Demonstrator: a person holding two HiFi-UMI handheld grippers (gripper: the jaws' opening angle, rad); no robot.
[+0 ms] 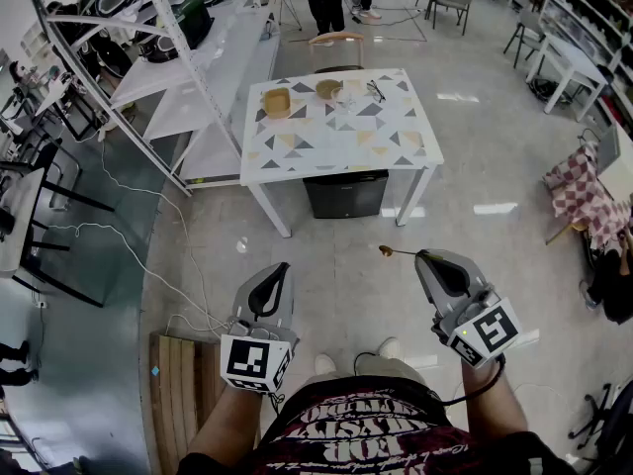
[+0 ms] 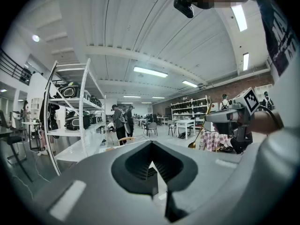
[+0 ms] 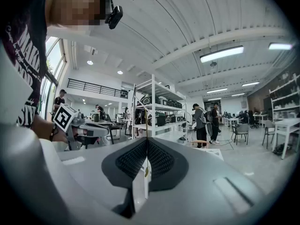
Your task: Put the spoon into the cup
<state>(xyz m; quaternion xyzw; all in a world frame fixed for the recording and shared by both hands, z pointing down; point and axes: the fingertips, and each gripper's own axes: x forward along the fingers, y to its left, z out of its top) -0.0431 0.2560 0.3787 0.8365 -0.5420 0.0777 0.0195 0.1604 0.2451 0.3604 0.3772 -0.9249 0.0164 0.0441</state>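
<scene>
The grey plastic right gripper pinches a slim, gold-toned, perhaps metal spoon between ribbed jaws, while the matching left gripper has its jaws pressed together, empty.

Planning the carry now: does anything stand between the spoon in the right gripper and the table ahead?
Nothing visible does. The right gripper holds the spoon over bare floor, and only floor lies between it and the table. Which tan vessel there is the cup is too small to tell.
</scene>
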